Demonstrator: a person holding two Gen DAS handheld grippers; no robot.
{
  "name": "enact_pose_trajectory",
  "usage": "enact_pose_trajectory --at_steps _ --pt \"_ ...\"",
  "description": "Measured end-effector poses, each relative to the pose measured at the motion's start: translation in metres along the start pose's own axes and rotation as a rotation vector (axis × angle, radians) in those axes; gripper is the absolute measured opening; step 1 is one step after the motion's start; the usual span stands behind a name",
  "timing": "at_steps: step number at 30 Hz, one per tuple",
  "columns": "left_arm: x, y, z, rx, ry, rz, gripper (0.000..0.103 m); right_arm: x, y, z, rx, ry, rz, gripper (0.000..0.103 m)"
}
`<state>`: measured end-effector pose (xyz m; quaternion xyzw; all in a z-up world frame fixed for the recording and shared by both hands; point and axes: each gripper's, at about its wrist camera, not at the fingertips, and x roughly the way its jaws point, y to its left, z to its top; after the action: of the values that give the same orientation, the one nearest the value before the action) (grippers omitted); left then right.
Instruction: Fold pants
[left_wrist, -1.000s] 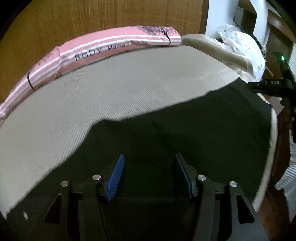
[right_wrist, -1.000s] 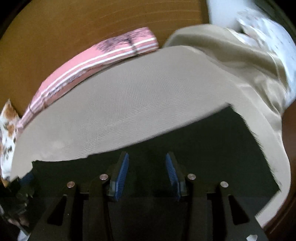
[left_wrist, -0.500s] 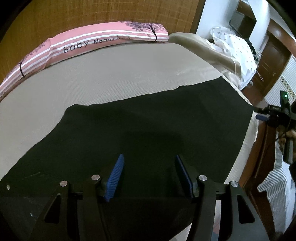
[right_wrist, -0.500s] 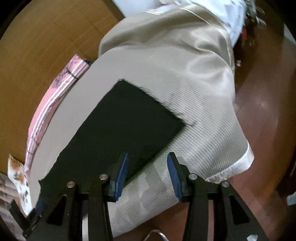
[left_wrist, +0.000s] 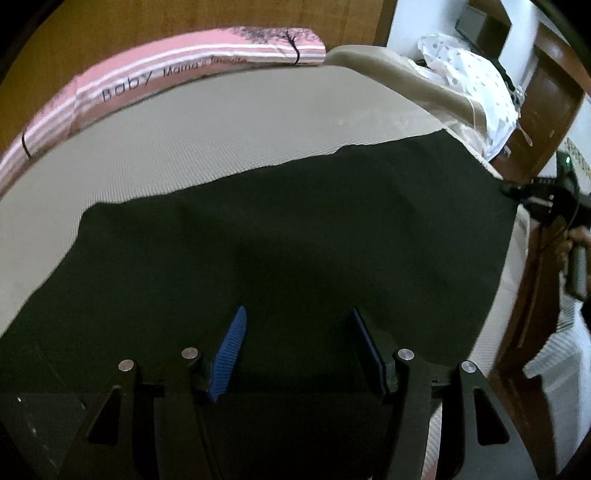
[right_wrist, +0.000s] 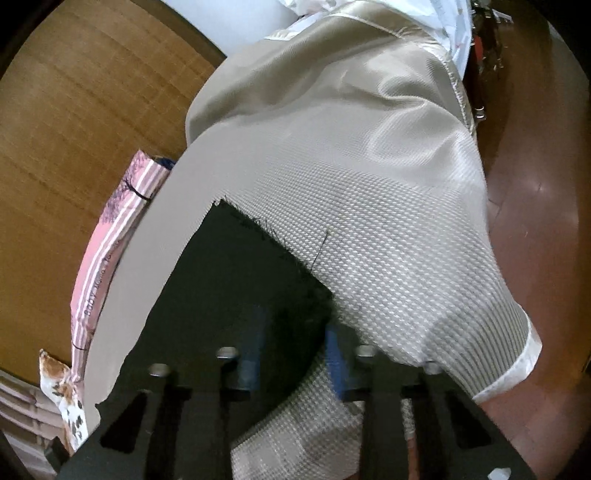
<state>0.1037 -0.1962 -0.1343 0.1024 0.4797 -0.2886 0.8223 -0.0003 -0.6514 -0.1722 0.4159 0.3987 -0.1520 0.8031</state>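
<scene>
Lying flat on the beige mattress (left_wrist: 229, 122), the black pants (left_wrist: 295, 236) awaited folding; left gripper (left_wrist: 297, 350) hovered agape above them, right gripper (right_wrist: 291, 354) straddled the frayed hem corner (right_wrist: 310, 295), unclosed, likely to lift it.

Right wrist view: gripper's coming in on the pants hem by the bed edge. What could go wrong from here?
1. The right gripper straddles the frayed corner of the pants; it could pinch the textured bed cover too.
2. That corner sits near the mattress edge, so a pull might drag fabric off.
3. The left gripper hovers open, pinning nothing; the pants may slide.
</scene>
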Motion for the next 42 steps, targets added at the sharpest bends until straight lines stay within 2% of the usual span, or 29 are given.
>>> enact_pose_trajectory --at_steps 3,6,12,19,24,28,32,35,38,41,42 --pt "0.001 -0.001 0.001 0.012 -0.007 0.005 0.064 -0.005 0.009 0.0 0.0 0.002 0.025 0.009" --pt "-0.002 0.007 0.003 -0.036 0.001 -0.031 0.064 -0.016 0.036 -0.004 -0.039 0.002 0.087 0.009" --pt "-0.025 0.036 0.001 -0.146 -0.036 -0.04 0.064 -0.028 0.126 -0.025 -0.201 0.02 0.199 0.009" --pt "-0.06 0.079 -0.02 -0.26 -0.099 -0.025 0.064 -0.011 0.225 -0.084 -0.367 0.15 0.334 0.009" --pt "-0.079 0.108 -0.037 -0.351 -0.131 -0.02 0.064 0.007 0.283 -0.151 -0.499 0.299 0.415 0.009" --pt "-0.09 0.125 -0.05 -0.406 -0.146 -0.043 0.064 0.025 0.307 -0.206 -0.599 0.419 0.415 0.009" --pt "-0.099 0.136 -0.06 -0.44 -0.153 -0.094 0.064 0.044 0.319 -0.263 -0.728 0.52 0.361 0.009" --pt "-0.102 0.138 -0.065 -0.453 -0.145 -0.143 0.064 0.053 0.32 -0.288 -0.824 0.547 0.294 0.01" --pt "-0.103 0.139 -0.066 -0.458 -0.136 -0.181 0.064 0.058 0.319 -0.303 -0.89 0.566 0.253 0.01" --pt "-0.103 0.139 -0.064 -0.465 -0.129 -0.208 0.064 0.056 0.319 -0.302 -0.878 0.595 0.262 0.019" --pt "-0.102 0.139 -0.063 -0.475 -0.121 -0.226 0.064 0.055 0.321 -0.299 -0.871 0.609 0.265 0.026"
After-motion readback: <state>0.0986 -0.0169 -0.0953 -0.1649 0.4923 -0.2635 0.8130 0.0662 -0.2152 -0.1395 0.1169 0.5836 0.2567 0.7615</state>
